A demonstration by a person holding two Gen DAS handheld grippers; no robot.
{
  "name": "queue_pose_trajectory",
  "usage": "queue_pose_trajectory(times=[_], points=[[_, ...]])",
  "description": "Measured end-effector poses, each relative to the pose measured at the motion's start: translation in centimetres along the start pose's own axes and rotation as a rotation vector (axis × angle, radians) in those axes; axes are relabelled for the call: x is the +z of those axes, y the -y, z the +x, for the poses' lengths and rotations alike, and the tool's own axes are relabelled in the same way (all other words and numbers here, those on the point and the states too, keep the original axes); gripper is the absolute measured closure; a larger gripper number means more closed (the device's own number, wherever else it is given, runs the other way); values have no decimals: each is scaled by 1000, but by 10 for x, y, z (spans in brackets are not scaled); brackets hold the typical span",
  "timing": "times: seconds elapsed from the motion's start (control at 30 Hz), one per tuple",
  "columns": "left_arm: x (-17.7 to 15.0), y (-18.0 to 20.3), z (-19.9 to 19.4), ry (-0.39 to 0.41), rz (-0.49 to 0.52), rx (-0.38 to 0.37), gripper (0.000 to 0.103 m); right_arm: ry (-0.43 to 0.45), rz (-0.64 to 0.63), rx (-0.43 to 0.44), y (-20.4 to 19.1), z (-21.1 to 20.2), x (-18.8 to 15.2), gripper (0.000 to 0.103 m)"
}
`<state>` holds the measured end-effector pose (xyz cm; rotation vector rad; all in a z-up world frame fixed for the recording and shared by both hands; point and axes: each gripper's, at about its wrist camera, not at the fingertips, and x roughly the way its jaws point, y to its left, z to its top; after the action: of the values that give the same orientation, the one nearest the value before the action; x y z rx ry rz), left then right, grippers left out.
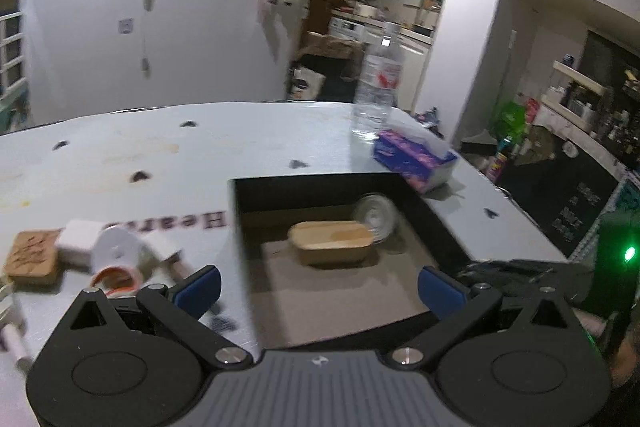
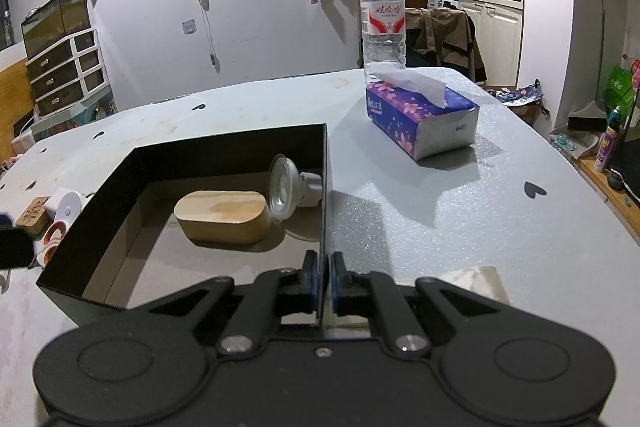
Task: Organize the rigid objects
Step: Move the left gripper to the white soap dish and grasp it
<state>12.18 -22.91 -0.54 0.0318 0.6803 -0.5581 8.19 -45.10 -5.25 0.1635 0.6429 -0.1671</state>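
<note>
A black open-topped box (image 2: 224,155) stands on the white table (image 2: 440,227). Inside it lie an oval wooden case (image 2: 224,215) and a clear-fronted bulb-like piece (image 2: 286,191). My right gripper (image 2: 324,283) is shut on the box's right wall, near its front corner. In the left wrist view, my left gripper (image 1: 320,289) hangs open above the box's (image 1: 312,193) near-left edge with nothing between its fingers; the wooden case (image 1: 332,241) and the bulb (image 1: 376,217) lie ahead of it. Left of the box lie a cork block (image 1: 32,257), a white block (image 1: 80,235) and an orange-rimmed white cylinder (image 1: 116,259).
A purple tissue box (image 2: 420,115) and an upright water bottle (image 2: 382,15) stand at the table's far right. A beige scrap (image 2: 476,283) lies by my right gripper. The table edge drops off on the right toward floor clutter.
</note>
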Motion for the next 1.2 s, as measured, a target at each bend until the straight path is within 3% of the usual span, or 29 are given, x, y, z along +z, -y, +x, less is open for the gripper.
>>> queue_pose_trajectory(times=[0.27,0.57,0.8,0.97,1.2], points=[[-33,-56,-20,34,-71,146,0,1,-4,-5,0,0,0,96],[-58,-136,-36,103,-232,353,0,1,-16,-18,-3,-1,0,96],[-63,-187,-39,160,-325,511,18,1,-20,-23,-5,-1,0,96],[-60,-213,-26,136,-298,559,22,1,-23,-27,-5,-2,0,96],[-59,-228,-3,64,-296,551,24,1,-24,-29,-5,-2,0,96]])
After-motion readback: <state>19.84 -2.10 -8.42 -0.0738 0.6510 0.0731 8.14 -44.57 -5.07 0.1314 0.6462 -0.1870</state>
